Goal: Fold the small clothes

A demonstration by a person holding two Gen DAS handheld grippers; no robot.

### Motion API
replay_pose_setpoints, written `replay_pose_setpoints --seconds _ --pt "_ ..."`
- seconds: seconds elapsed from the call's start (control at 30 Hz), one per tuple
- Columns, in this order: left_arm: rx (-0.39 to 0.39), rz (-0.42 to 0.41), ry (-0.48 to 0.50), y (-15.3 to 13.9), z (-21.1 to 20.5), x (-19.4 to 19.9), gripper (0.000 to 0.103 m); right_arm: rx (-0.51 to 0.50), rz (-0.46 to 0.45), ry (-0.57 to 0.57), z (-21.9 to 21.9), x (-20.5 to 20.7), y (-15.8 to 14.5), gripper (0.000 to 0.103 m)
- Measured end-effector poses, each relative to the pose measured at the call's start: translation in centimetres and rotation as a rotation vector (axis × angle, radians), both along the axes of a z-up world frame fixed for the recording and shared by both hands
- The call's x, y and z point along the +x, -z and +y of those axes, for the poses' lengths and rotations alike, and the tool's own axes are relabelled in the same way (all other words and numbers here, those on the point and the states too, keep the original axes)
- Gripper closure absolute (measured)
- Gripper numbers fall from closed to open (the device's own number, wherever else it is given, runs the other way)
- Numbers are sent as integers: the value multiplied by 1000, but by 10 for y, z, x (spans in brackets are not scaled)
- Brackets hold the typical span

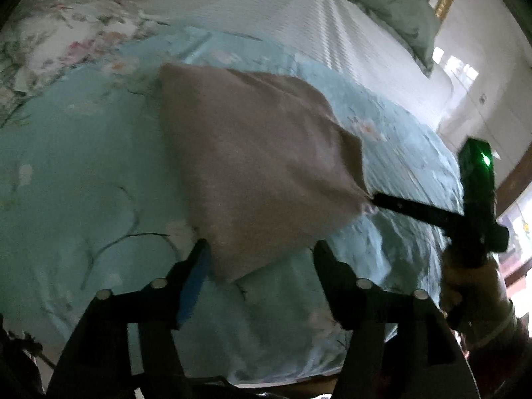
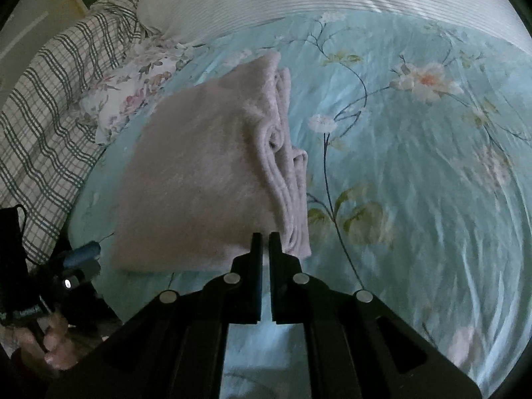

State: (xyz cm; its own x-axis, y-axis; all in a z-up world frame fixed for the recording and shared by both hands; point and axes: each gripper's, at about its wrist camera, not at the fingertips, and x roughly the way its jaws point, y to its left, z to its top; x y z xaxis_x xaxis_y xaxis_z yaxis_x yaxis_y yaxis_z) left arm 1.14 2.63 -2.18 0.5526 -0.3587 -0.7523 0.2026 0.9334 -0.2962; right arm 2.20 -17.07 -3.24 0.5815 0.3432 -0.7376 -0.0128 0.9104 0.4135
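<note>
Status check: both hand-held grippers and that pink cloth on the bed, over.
Left hand-held gripper open at pink cloth. Right hand-held gripper shut on its corner. Cloth folded, nothing in the way.

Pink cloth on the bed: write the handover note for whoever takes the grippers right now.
Left gripper: open, jaws either side of the near corner of the pink cloth, not gripping it.
Right gripper: jaws nearly together at the cloth's right corner; it looks pinched, though the right wrist view does not show fabric between the fingers.
Cloth: lies on the floral teal bedspread, already folded into a thick rectangle, several layers showing at its right edge.
Done: the folds.
Left: probably release, square up the corners, and let it rest flat.
</note>
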Motion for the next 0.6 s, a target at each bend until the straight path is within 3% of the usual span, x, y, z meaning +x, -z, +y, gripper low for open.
replay_pose_setpoints --seconds 0.27,0.47,0.6 --pt "32 15 -91 1 20 -5 32 5 5 -9 8 -10 -2 99" --pt "105 8 -107 0 17 -10 23 2 -8 -18 18 -25 -7 99" --pt "116 17 -102 2 18 -13 22 4 10 -20 21 -32 -3 99"
